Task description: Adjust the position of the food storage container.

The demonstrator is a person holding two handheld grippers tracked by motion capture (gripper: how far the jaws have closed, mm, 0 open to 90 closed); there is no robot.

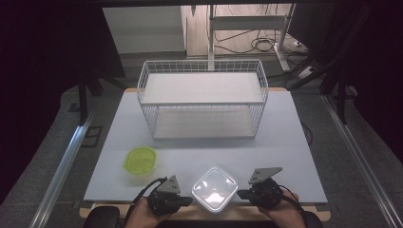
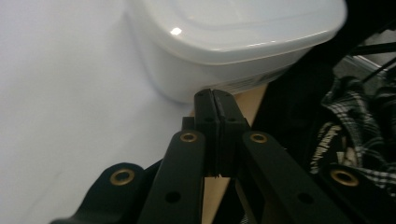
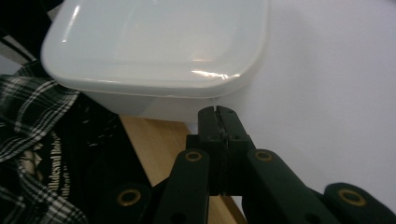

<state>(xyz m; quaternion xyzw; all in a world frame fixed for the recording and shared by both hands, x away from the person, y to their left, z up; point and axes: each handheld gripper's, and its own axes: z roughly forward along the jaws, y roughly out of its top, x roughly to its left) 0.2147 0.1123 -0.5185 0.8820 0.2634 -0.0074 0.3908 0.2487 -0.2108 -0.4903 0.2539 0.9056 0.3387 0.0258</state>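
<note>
I count one white lidded container and one green bowl. One wire rack stands behind them; I hold two grippers.

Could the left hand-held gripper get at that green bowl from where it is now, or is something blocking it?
Probably yes. The green bowl sits on the bare table just ahead of the left hand-held gripper, with nothing between them. The white lidded box lies off to the side. The jaws are shut, so they would need opening first.

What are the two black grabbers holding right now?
Nothing. The left gripper and right gripper are both shut empty, one at each side of the white lidded plastic container, jaw tips close to its walls.
</note>
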